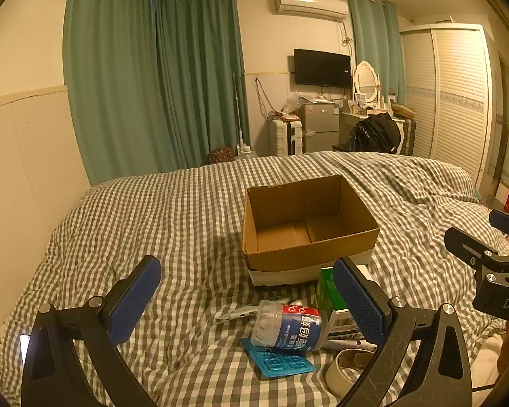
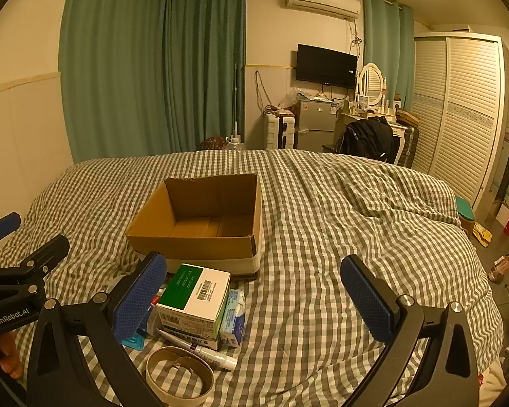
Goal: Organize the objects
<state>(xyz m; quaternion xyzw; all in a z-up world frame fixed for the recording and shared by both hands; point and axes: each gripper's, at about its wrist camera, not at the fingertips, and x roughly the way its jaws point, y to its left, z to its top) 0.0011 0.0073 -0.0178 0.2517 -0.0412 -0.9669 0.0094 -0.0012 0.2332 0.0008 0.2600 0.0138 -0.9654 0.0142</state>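
Cardboard, brown and bare inside, forms the open box (image 1: 308,227) that sits on the grey-and-white checked duvet (image 1: 173,210) near the middle of the bed. Just in front of its near wall lies a tight cluster of things to be sorted: a green-and-white carton (image 2: 195,296), a clear plastic bottle with a blue and red label (image 1: 288,327) lying on its side, a teal blister pack (image 1: 276,361) partly under the bottle, a white tube (image 2: 200,347), a small blue-and-white packet (image 2: 233,315) leaning against the carton, a beige tape ring (image 2: 179,378) nearest the cameras, and a pale metal clip (image 1: 236,312) just beside the bottle's base.

Both tools hang above the bedding with nothing between their blue pads. Spread wide, the left gripper (image 1: 247,303) frames the bottle and the clip, its right-hand pad hiding part of the carton. Equally wide apart, the right gripper (image 2: 254,300) has its left-hand pad over the cluster's edge and its other pad above bare duvet.

To the right of the box the duvet runs wrinkled but free to the bed's far edge. Beyond the bed stand green curtains (image 1: 152,78), a small grey fridge (image 1: 320,129), a wall television (image 1: 322,68) and a louvred wardrobe (image 1: 454,95).
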